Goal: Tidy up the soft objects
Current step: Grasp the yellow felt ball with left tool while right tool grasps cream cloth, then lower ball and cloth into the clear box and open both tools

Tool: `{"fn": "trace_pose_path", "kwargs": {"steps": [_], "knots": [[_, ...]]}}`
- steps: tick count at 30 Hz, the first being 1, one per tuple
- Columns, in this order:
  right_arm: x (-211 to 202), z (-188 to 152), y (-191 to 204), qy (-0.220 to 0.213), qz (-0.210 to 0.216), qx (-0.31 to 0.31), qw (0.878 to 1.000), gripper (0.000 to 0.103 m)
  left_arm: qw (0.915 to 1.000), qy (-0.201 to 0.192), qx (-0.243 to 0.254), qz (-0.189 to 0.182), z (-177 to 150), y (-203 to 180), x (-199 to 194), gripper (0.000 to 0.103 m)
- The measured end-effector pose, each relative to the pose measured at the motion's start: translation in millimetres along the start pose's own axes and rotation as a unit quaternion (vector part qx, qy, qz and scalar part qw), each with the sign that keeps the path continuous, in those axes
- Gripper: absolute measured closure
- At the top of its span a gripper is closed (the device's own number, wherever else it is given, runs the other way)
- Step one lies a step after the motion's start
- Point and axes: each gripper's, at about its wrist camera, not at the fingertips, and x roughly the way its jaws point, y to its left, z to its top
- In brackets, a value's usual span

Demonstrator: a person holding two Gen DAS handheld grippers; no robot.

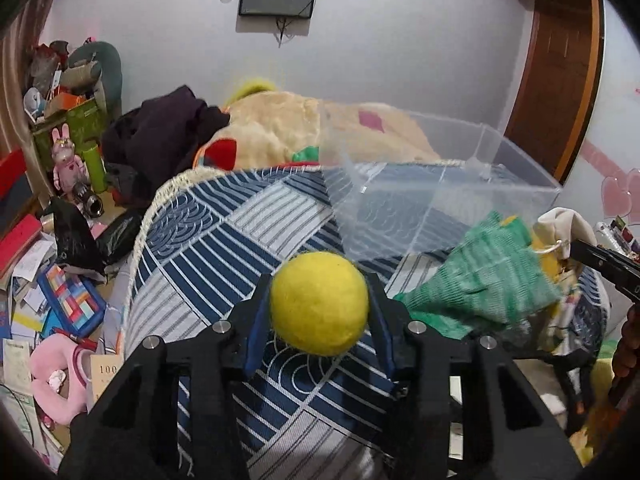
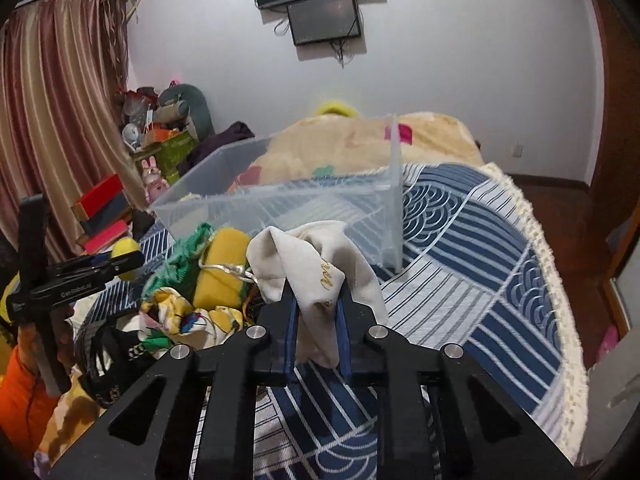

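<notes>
My left gripper (image 1: 319, 304) is shut on a yellow felt ball (image 1: 319, 303) and holds it above the blue patterned bedspread (image 1: 200, 248), just short of the clear plastic box (image 1: 440, 184). My right gripper (image 2: 318, 304) is shut on a cream cloth pouch (image 2: 316, 264) with gold lettering, held up in front of the same box (image 2: 280, 200). A green knitted cloth (image 1: 488, 276) lies right of the ball. It also shows in the right wrist view (image 2: 180, 264) beside a yellow sponge (image 2: 222, 276) and a floral cloth (image 2: 176, 316). The left gripper (image 2: 120, 262) shows at the left there.
A beige fleece blanket (image 1: 280, 128) and dark clothing (image 1: 160, 132) lie behind the box. The floor at the left is cluttered with papers, a pink plush (image 1: 56, 376) and boxes. A black strap (image 2: 108, 360) lies by the cloth pile. The bed's fringed edge (image 2: 560, 280) curves at the right.
</notes>
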Motion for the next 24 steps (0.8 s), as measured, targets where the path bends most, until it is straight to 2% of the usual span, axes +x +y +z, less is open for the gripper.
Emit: {"fn": "trace_pose_path", "kwargs": {"steps": [6, 11, 19, 24], "knots": [[-34.2, 8.0, 0.5, -0.037, -0.011, -0.007, 0.999, 0.088, 0.9993, -0.033, 0.006, -0.015, 16.4, -9.6, -26.0, 0.059], [-50.1, 27.1, 6.7, -0.072, -0.015, -0.015, 0.997, 0.088, 0.998, -0.055, 0.007, -0.031, 35.5, -17.6, -38.1, 0.059], [-46.4, 59.7, 12.1, -0.108, -0.016, -0.025, 0.994, 0.088, 0.9964, -0.071, 0.011, -0.045, 66.0, -30.6, -35.6, 0.059], [-34.6, 79.5, 20.0, -0.117, -0.007, -0.035, 0.993, 0.088, 0.9965, -0.064, 0.017, -0.051, 87.0, -38.8, -20.5, 0.059]]}}
